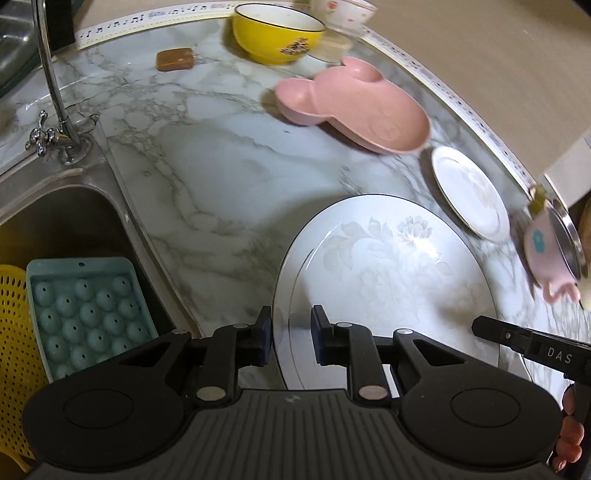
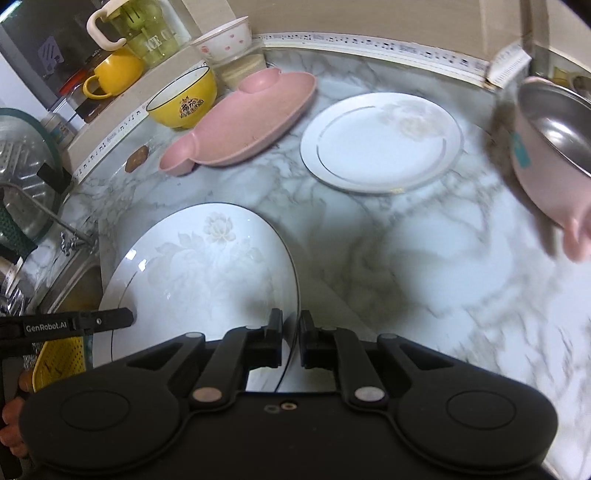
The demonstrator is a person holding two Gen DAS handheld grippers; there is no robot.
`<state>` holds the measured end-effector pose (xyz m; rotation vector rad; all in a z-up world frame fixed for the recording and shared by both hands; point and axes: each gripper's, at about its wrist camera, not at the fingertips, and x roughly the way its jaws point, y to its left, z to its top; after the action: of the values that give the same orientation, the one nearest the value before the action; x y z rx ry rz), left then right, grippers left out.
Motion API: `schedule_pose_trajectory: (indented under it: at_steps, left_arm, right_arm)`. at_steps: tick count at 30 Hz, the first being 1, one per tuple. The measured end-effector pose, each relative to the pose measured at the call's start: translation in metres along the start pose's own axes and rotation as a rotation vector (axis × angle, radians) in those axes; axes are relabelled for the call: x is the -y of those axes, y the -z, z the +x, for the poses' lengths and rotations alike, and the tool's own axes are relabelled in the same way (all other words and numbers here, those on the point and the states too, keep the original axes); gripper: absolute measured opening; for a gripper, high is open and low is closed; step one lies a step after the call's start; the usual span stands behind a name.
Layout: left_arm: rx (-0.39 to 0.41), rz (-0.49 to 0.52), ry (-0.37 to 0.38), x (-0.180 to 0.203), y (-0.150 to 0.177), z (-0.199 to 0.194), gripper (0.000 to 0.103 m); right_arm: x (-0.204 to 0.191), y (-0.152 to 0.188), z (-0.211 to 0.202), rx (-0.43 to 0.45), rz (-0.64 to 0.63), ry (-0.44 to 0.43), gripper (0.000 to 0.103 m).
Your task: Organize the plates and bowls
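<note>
Right gripper point(image 2: 290, 341) pinching glossy floral plate point(image 2: 207, 266) rim | left gripper point(image 1: 291, 339) straddling opposite rim, gap visible

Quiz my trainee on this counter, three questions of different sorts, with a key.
1. True or false: the right gripper has its jaws around the big plate's rim.
2. Fill in: the teal tray lies in the ____.
3. Which sits nearest the yellow bowl? A small plate, B pink dish, C teal tray.
Key: 1 true; 2 sink; 3 B.
</note>
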<state>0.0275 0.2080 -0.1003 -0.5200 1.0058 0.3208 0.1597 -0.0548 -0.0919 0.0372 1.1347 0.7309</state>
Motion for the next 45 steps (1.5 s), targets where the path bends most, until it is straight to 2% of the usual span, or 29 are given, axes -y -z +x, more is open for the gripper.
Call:
schedule_pose_trajectory:
  at_steps: [12,23,30,33,35,36,38,39,40,45]
  left_arm:
    - [-0.016,0.054,-0.003,0.012,0.025,-0.003,0.02]
    - [0.022,0.062,-0.036,0.007,0.024,-0.012,0.021]
    - [0.071,0.064,-0.063,0.005,0.021,-0.025,0.021]
    - [0.1,0.076,-0.076,0.007,0.018,-0.032,0.021]
    - [0.114,0.079,-0.067,0.009,0.014,-0.036,0.025]
    - [0.123,0.084,-0.066,0.011,0.013,-0.038,0.03]
    - [0.147,0.098,-0.068,0.016,0.01,-0.041,0.047]
    - [0.164,0.103,-0.068,0.02,0.009,-0.043,0.062]
    - [0.182,0.107,-0.066,0.023,0.008,-0.046,0.067]
    - [0.199,0.149,-0.053,0.04,-0.004,-0.046,0.067]
  right_arm:
    - [0.014,0.027,-0.024,-0.015,0.011,-0.01,0.01]
    - [0.016,0.024,-0.031,0.004,-0.013,0.012,0.011]
    - [0.01,0.022,-0.04,0.049,-0.081,0.061,0.012]
    - [0.005,0.02,-0.046,0.103,-0.134,0.126,0.012]
    - [0.006,0.017,-0.05,0.128,-0.154,0.143,0.012]
    - [0.007,0.015,-0.052,0.136,-0.152,0.147,0.012]
    - [0.008,0.011,-0.054,0.157,-0.153,0.158,0.013]
    - [0.009,0.009,-0.055,0.168,-0.153,0.161,0.013]
    - [0.01,0.008,-0.057,0.179,-0.15,0.163,0.014]
    - [0.016,-0.002,-0.061,0.206,-0.135,0.165,0.018]
